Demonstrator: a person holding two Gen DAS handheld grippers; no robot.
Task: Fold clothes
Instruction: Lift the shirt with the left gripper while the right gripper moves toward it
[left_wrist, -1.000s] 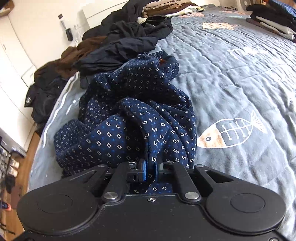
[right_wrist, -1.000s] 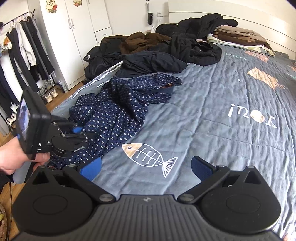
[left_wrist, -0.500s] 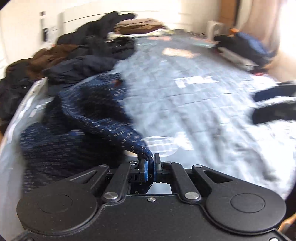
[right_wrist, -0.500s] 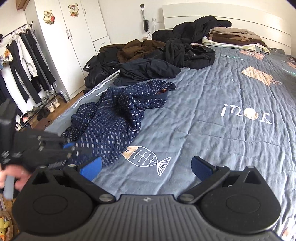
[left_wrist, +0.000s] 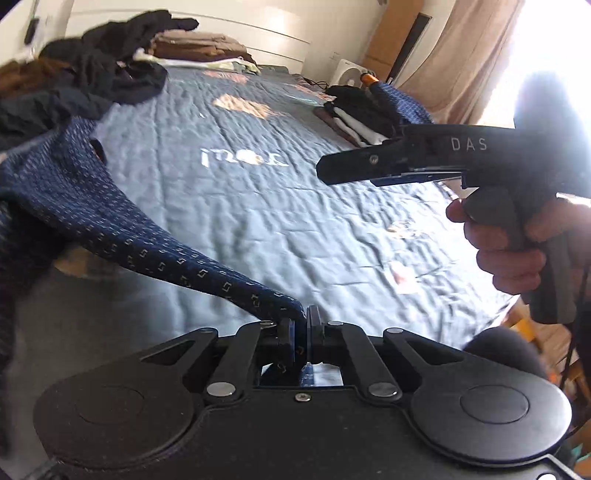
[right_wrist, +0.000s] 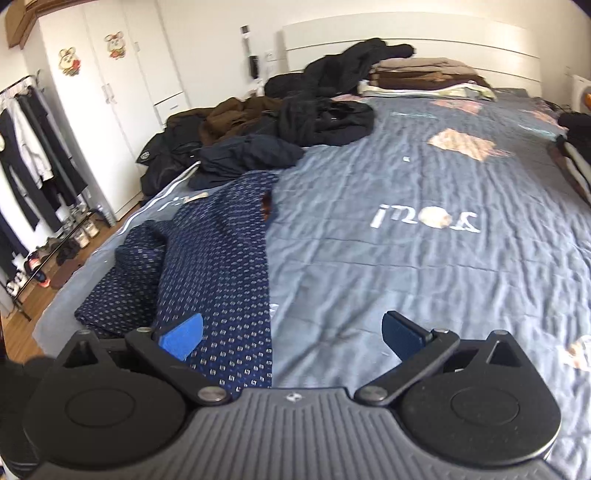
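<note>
A navy shirt with small white squares (right_wrist: 218, 266) lies stretched along the left side of the grey-blue bedspread (right_wrist: 424, 266). My left gripper (left_wrist: 301, 332) is shut on one end of that navy shirt (left_wrist: 110, 221), which runs taut from the jaws up to the left. My right gripper (right_wrist: 291, 334) is open and hovers low over the near end of the shirt, with its left pad (right_wrist: 183, 334) above the cloth. In the left wrist view the right gripper (left_wrist: 332, 170) is seen side-on at the right, held by a hand (left_wrist: 517, 251).
Dark and brown unfolded clothes (right_wrist: 295, 122) are heaped at the bed's far left by the headboard. A folded stack (right_wrist: 421, 75) sits at the headboard, another folded stack (left_wrist: 362, 110) at the bed's right edge. A wardrobe (right_wrist: 110, 92) and a clothes rack (right_wrist: 26, 158) stand left of the bed.
My left gripper has pulled the shirt end back and to the right, stretching the crumpled shirt out long. The right gripper has moved left, over the shirt's near end.
</note>
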